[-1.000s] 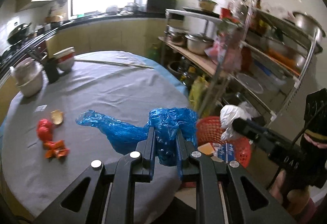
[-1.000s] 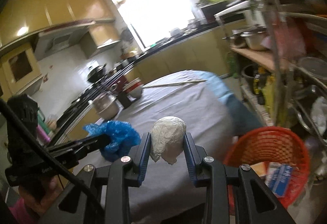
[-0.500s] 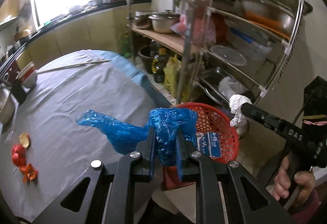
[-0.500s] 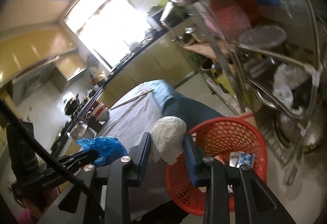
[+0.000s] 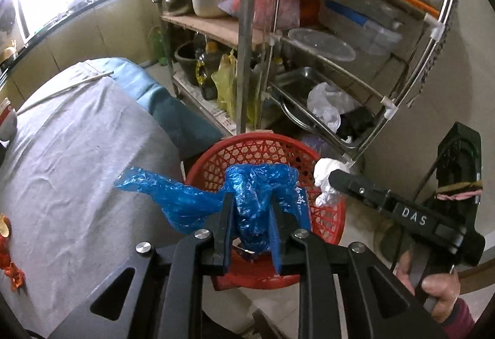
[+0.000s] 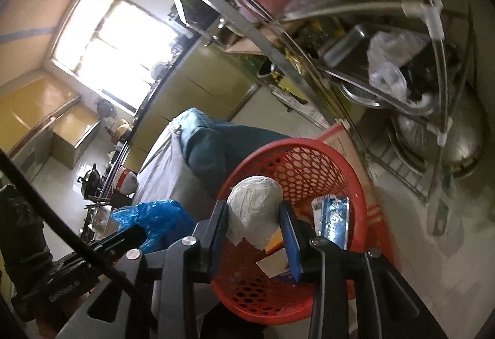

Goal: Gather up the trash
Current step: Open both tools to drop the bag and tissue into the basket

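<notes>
My left gripper (image 5: 250,206) is shut on a crumpled blue plastic bag (image 5: 253,196) and holds it over the near rim of a red mesh basket (image 5: 266,150) on the floor. My right gripper (image 6: 254,209) is shut on a white crumpled paper ball (image 6: 253,209) above the same red basket (image 6: 309,159). The basket holds a blue-white packet (image 6: 331,221) and a card scrap (image 6: 273,264). The right gripper with the white ball (image 5: 324,178) shows in the left wrist view; the blue bag (image 6: 154,218) shows in the right wrist view.
A round table with a grey cloth (image 5: 77,153) lies left of the basket, with red and orange scraps (image 5: 9,258) at its left edge. A metal shelf rack (image 5: 309,39) with pots, trays and bags stands close behind the basket. Kitchen counters run along the far wall.
Both grippers have swung right from above the table to above the red basket, each still holding its trash. The basket is now directly below them.
</notes>
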`<state>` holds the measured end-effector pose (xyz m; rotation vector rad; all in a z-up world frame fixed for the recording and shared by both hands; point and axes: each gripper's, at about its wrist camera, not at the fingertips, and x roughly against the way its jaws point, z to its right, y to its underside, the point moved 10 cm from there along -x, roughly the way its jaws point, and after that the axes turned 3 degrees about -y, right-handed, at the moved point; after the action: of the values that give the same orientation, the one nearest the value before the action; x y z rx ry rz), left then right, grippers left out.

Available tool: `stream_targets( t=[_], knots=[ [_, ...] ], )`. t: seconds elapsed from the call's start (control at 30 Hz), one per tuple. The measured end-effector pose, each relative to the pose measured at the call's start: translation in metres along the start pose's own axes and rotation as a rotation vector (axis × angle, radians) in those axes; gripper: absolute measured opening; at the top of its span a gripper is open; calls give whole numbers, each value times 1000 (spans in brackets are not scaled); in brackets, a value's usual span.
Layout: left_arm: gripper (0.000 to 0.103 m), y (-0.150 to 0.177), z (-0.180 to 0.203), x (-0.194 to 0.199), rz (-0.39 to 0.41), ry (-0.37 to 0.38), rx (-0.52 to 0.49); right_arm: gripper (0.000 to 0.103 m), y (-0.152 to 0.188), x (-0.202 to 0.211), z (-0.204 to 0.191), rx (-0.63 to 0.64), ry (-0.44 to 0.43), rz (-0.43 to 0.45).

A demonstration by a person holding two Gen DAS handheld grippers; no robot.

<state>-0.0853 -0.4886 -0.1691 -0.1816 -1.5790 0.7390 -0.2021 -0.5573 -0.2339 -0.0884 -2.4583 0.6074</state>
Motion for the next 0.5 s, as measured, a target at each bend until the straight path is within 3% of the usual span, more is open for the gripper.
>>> stream_targets(
  t=[0.03,0.07,0.1,0.2,0.33,0.5],
  knots=[
    [27,-1,0,-3,-9,7,3,46,1,-3,3,-15,0,-6],
    [31,-2,-2,-5,-20,9,11,65,1,-5,5,-33,2,-12],
    [39,-2,-4,-4,-20,10,20,69,1,-5,7,-55,-4,-7],
    [52,-6,-15,8,28,-2,37,69,-1,-3,2,-58,-35,14],
    [53,-1,-44,32,71,-42,59,69,-9,9,-15,-11,-54,67],
    [58,33,-99,63,87,-181,97,69,-11,18,-53,72,-79,88]
  ],
)
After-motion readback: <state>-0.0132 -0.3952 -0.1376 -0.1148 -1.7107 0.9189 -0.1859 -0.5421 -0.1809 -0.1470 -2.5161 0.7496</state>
